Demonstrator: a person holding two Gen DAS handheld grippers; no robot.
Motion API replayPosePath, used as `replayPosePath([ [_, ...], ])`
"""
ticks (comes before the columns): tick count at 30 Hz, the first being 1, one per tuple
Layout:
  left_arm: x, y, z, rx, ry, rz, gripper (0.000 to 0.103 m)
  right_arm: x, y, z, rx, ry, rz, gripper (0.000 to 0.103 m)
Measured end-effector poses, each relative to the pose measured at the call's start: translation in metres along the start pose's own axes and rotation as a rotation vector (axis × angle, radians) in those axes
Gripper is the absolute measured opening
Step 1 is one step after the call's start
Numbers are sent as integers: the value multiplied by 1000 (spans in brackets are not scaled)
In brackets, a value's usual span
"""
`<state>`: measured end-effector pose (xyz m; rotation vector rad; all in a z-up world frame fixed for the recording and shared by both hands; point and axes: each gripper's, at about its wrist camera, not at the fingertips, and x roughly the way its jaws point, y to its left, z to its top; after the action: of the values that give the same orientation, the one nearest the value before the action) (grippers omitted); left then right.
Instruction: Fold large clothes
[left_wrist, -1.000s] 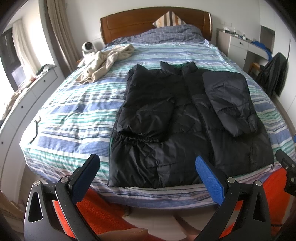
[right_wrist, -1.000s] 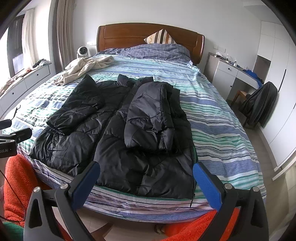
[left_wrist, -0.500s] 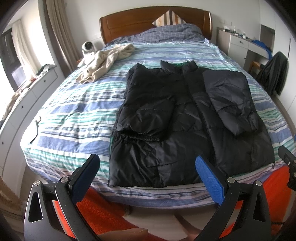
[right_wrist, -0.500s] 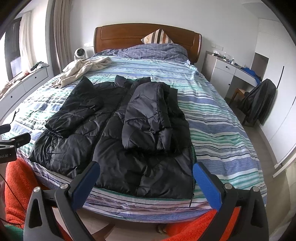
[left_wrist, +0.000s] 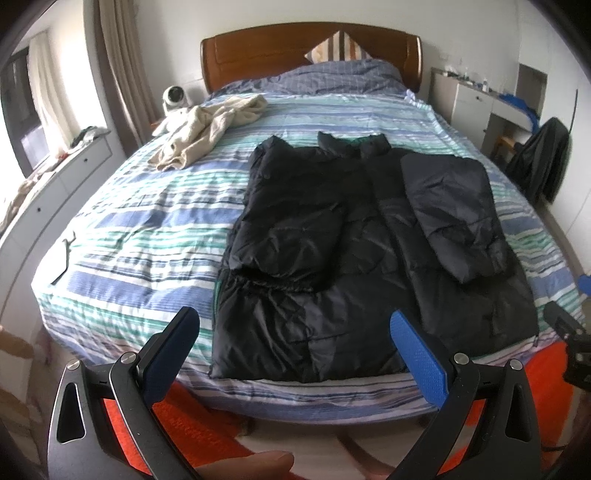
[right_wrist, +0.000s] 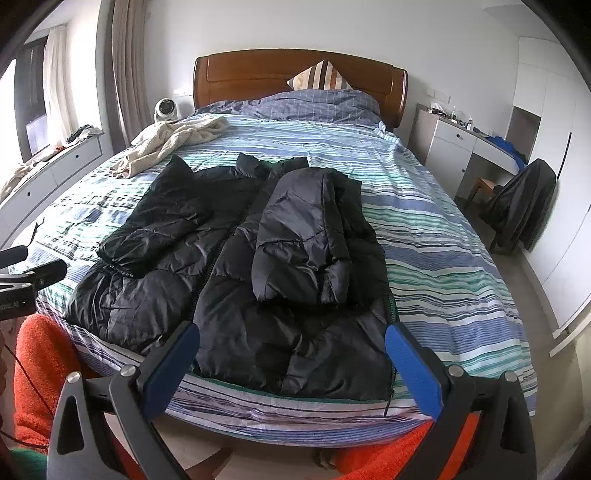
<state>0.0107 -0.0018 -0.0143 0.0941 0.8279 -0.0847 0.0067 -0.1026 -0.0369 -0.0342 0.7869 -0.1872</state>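
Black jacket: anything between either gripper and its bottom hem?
Nothing visible. The black jacket lies flat on the bed, hem at the near edge. Left gripper and right gripper are both open, facing it across clear space. The beige garment lies well away.

- One black puffer jacket (left_wrist: 354, 251) lay at the bed's centre.
- One cream garment (left_wrist: 207, 129) lay at 11 o'clock.
- One striped pillow (right_wrist: 319, 79) stood at 12 o'clock.
- Two grippers, left (left_wrist: 291, 332) and right (right_wrist: 291, 345), were spread wide.

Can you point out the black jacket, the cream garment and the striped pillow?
black jacket (left_wrist: 332, 314), left wrist view, lower front.
cream garment (left_wrist: 207, 129), left wrist view, middle.
striped pillow (right_wrist: 319, 75), right wrist view, centre.
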Motion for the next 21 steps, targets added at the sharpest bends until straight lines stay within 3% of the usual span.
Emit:
replayPosePath([
  [4, 1, -1, -3, 12, -8, 17, 103, 6, -1, 0, -17, 34, -51, 102],
  [11, 7, 1, -5, -10, 14, -21, 103, 16, -12, -5, -16, 88, -114, 102],
  [18, 10, -1, -7, -9, 23, -25, 103, 20, -19, -9, -5, 112, -138, 102],
  [21, 11, -3, -8, 7, 29, -34, 103, 22, -19, -8, -24, 97, -94, 102],
])
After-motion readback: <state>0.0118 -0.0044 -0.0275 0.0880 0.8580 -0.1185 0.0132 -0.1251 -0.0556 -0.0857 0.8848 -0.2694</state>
